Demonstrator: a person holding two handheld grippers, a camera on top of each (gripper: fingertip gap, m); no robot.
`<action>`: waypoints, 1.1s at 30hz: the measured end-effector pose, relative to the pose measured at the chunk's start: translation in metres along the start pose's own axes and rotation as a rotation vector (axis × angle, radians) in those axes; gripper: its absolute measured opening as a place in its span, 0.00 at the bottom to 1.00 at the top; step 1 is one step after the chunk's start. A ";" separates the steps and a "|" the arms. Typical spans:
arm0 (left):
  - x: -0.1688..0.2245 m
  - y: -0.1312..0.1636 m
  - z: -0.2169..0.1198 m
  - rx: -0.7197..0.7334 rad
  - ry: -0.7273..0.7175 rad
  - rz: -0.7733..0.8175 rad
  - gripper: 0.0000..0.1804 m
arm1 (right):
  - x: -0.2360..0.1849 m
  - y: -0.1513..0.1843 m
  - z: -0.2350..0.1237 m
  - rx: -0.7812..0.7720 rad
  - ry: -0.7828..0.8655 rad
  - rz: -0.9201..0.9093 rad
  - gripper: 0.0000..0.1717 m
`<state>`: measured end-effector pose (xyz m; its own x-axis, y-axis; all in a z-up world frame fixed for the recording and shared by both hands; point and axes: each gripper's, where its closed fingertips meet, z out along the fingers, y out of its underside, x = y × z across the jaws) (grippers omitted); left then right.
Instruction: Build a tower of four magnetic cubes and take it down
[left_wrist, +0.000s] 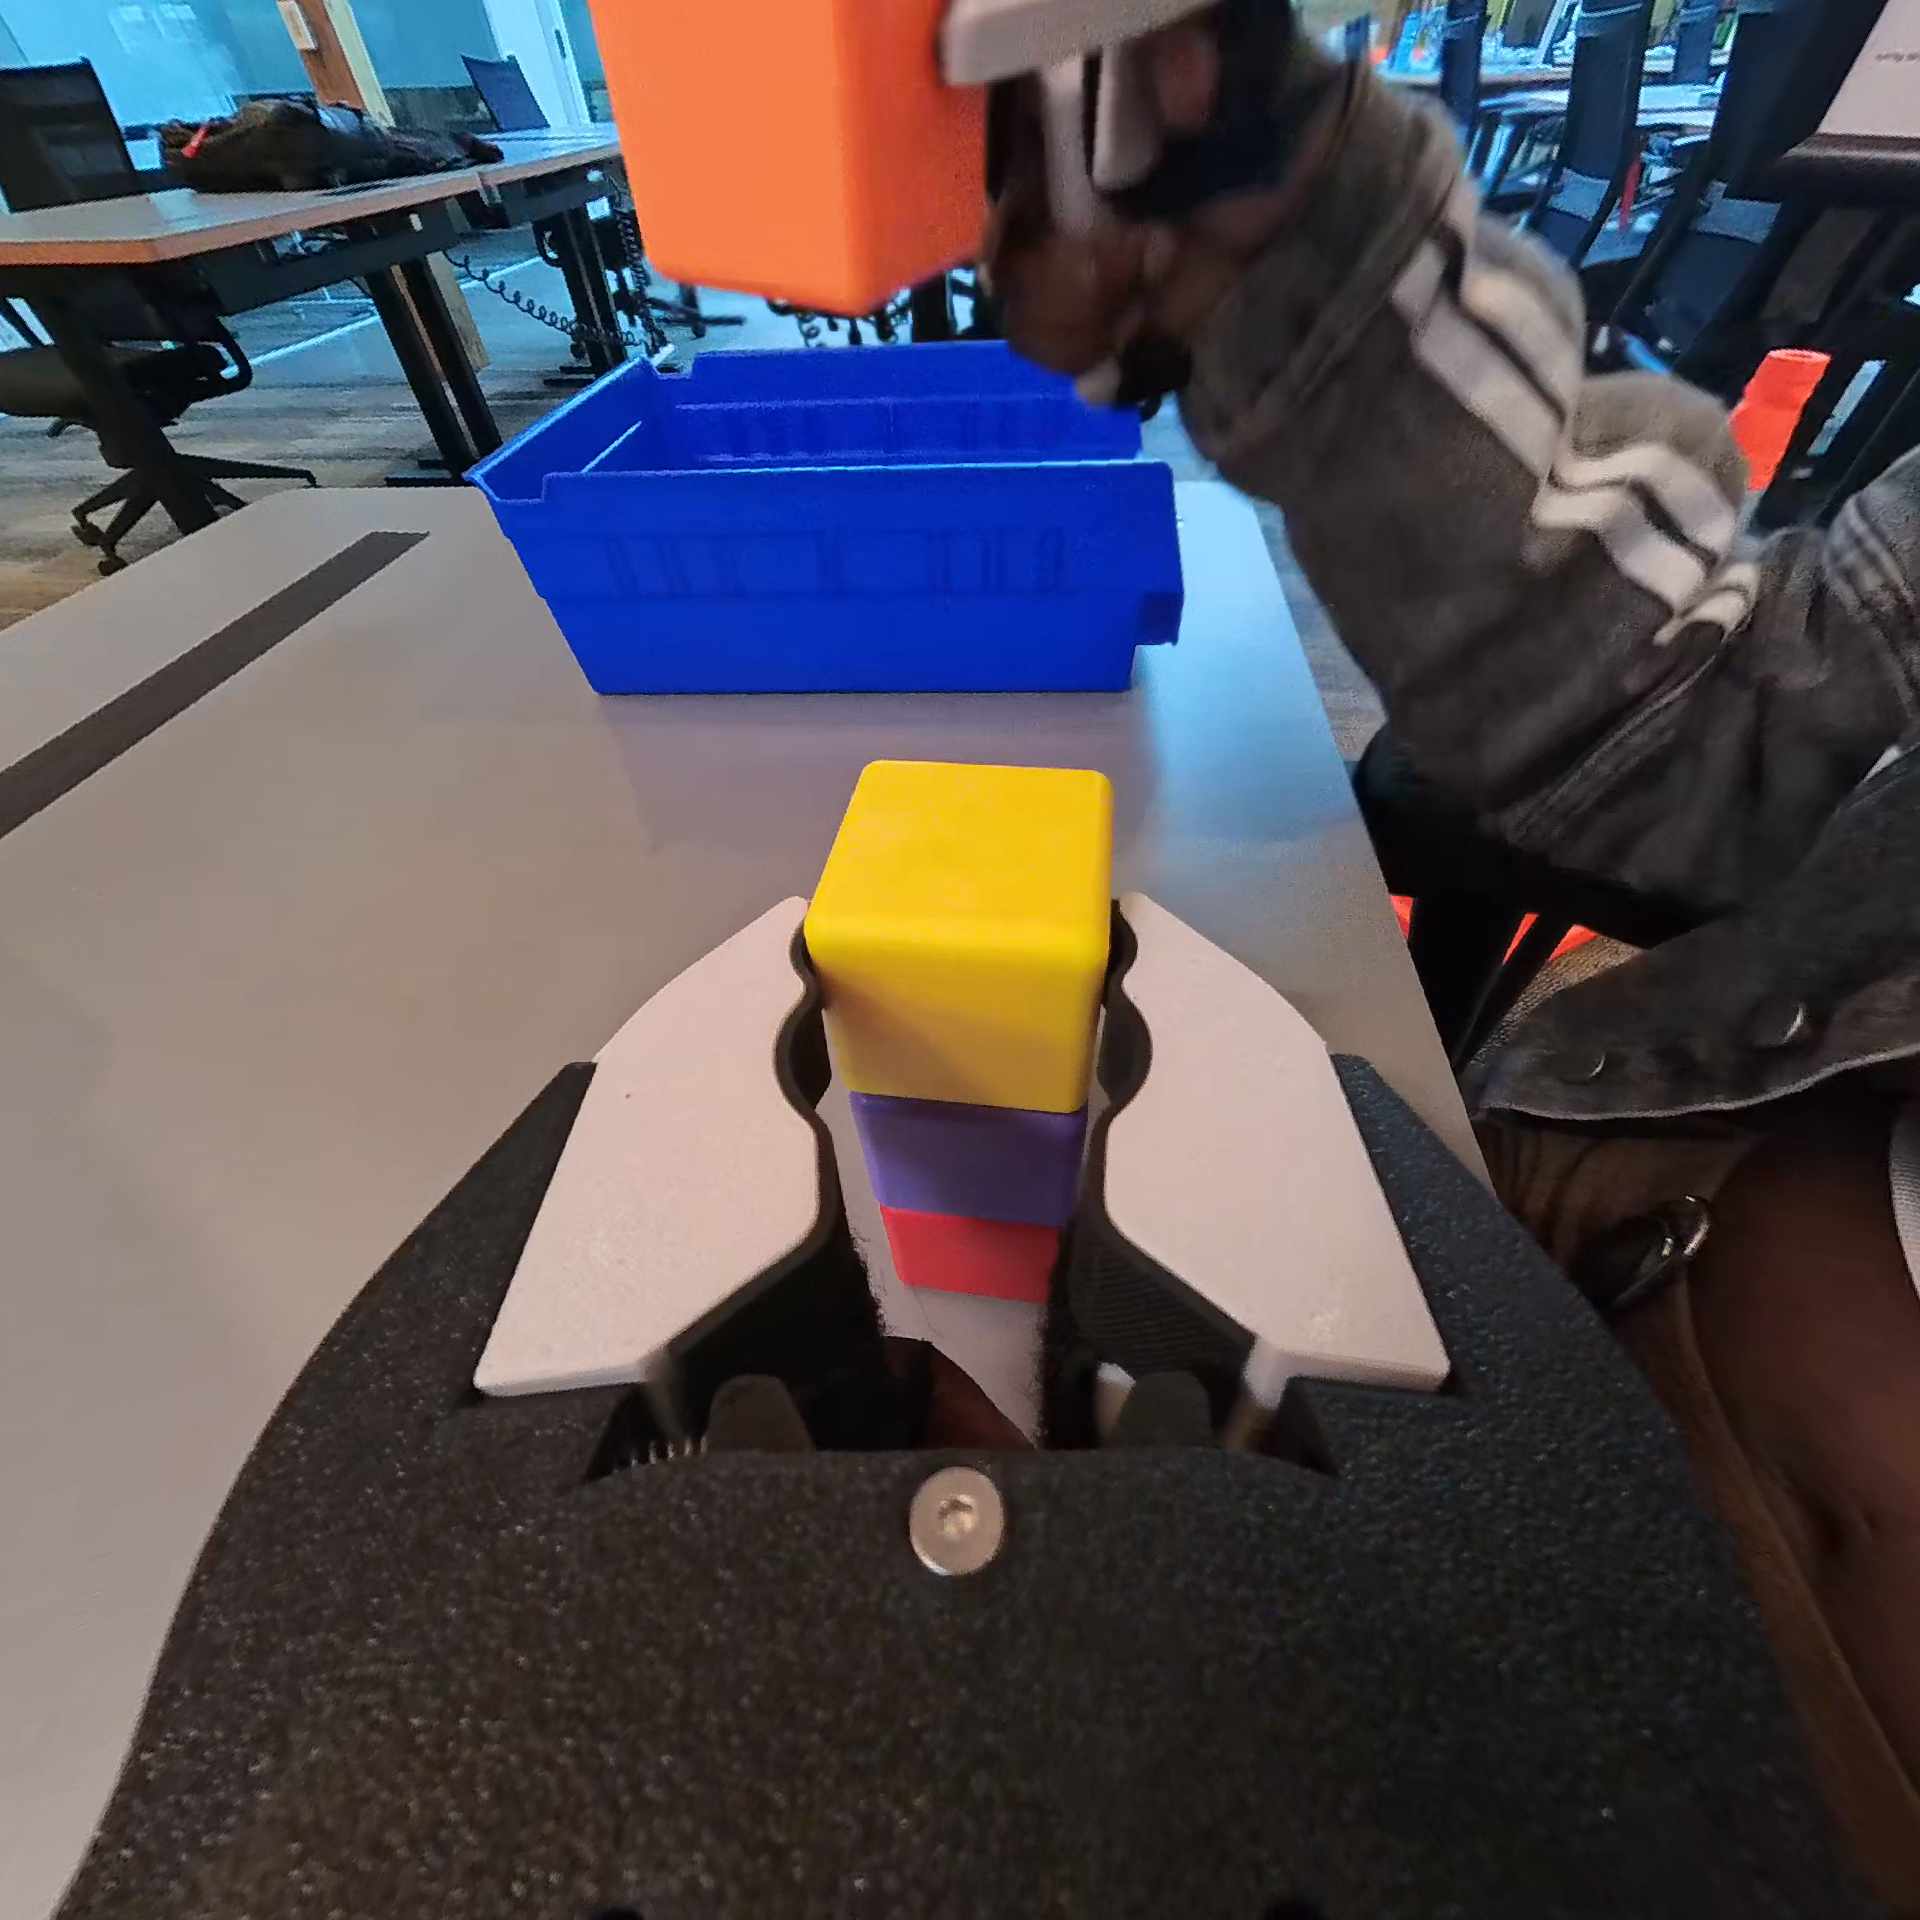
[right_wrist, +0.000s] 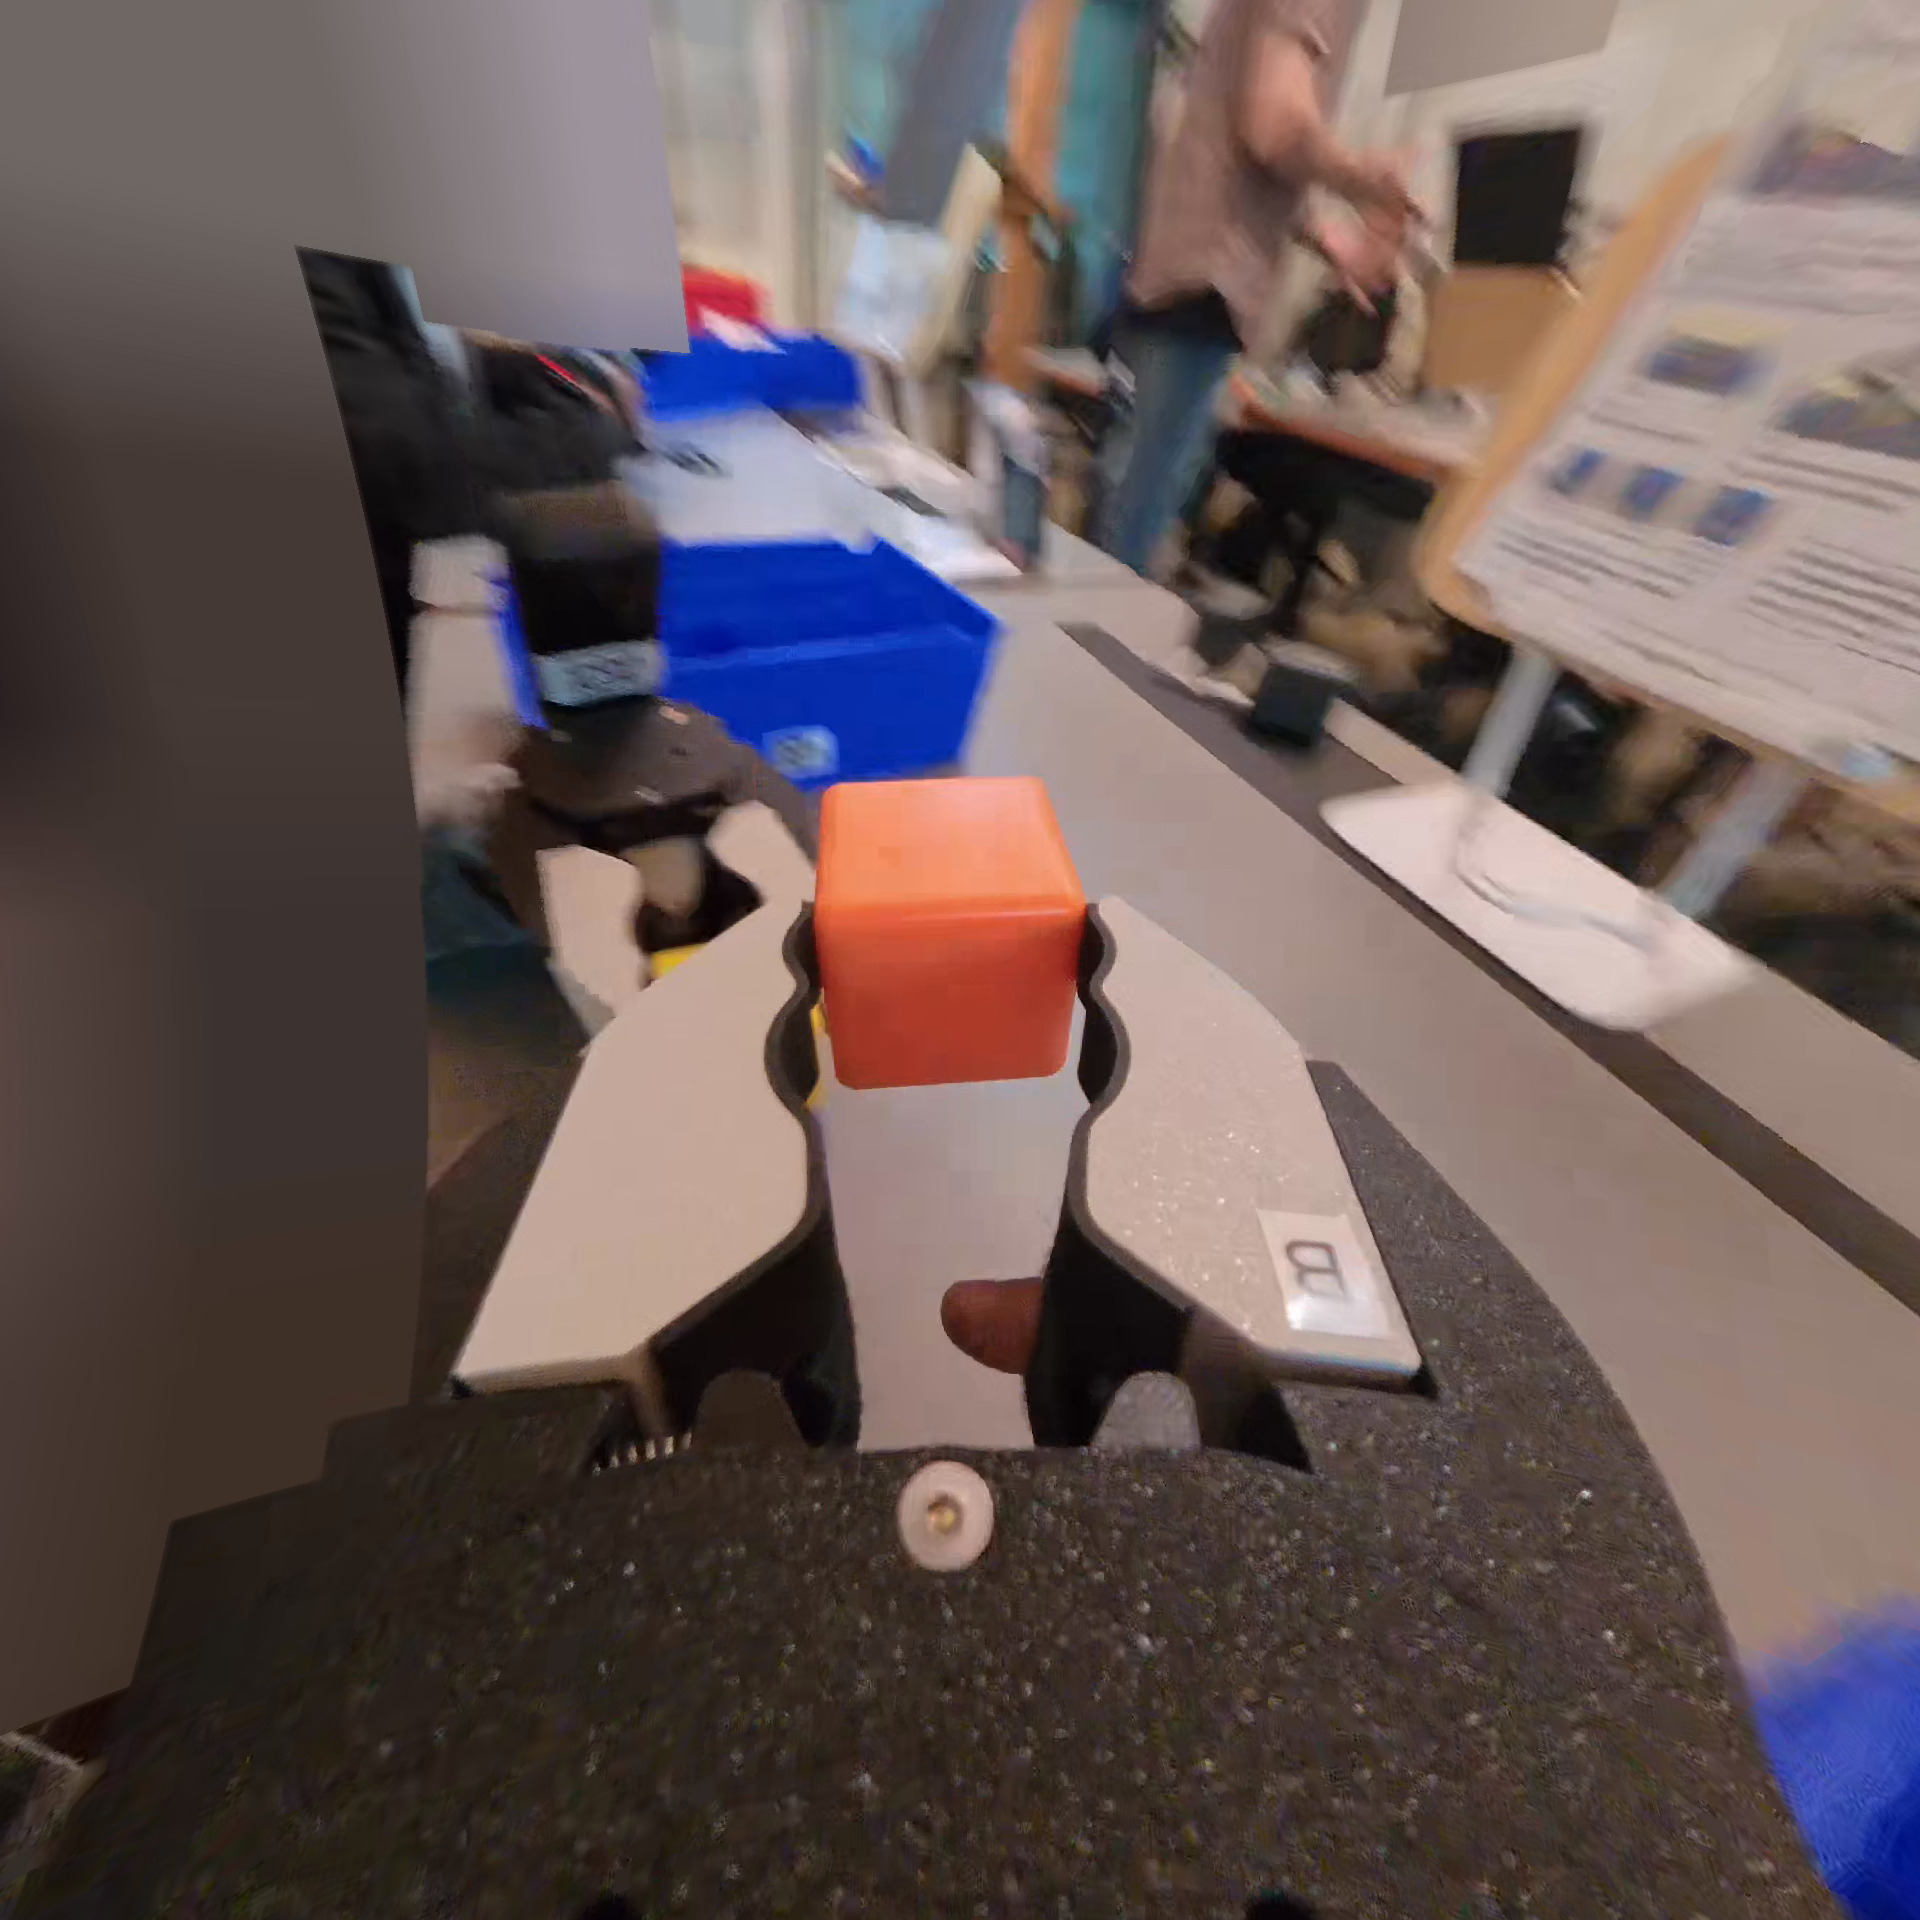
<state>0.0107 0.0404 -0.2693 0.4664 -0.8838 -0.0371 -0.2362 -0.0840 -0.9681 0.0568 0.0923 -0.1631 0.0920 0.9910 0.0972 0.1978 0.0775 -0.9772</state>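
Note:
In the left wrist view a tower of three cubes stands on the grey table (left_wrist: 364, 883): a yellow cube (left_wrist: 966, 883) on a purple cube (left_wrist: 971, 1153) on a red cube (left_wrist: 971, 1252). My left gripper (left_wrist: 961, 935) is shut on the yellow cube, a pad pressing on each side. My right gripper (right_wrist: 945, 935) is shut on an orange cube (right_wrist: 940, 914) and holds it in the air. That orange cube also shows in the left wrist view (left_wrist: 800, 145), high above and beyond the tower. The left gripper shows in the right wrist view (right_wrist: 665, 883), below and to the left.
A blue bin (left_wrist: 831, 582) stands on the table behind the tower; it also shows in the right wrist view (right_wrist: 821, 665). A person's sleeve (left_wrist: 1455, 468) reaches in from the right. A poster stand's white base (right_wrist: 1507, 894) lies at the right, and a person (right_wrist: 1195, 312) stands farther back. Tip to tip, the grippers are about 12 cm apart.

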 end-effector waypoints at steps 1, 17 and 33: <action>0.000 0.000 0.000 0.001 -0.001 0.000 0.27 | 0.016 0.004 -0.012 -0.091 0.085 0.010 0.28; 0.000 0.000 0.000 0.005 0.000 0.004 0.27 | 0.213 0.191 -0.123 -1.296 0.507 0.712 0.28; 0.000 0.000 0.001 0.010 0.000 0.003 0.27 | 0.223 0.214 -0.114 -1.320 0.576 0.762 0.39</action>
<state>0.0115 0.0408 -0.2693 0.4660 -0.8839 -0.0402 -0.2294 -0.0768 -0.9703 0.2309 0.3178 -0.3295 0.8267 0.5608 0.0445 0.5622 -0.8265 -0.0277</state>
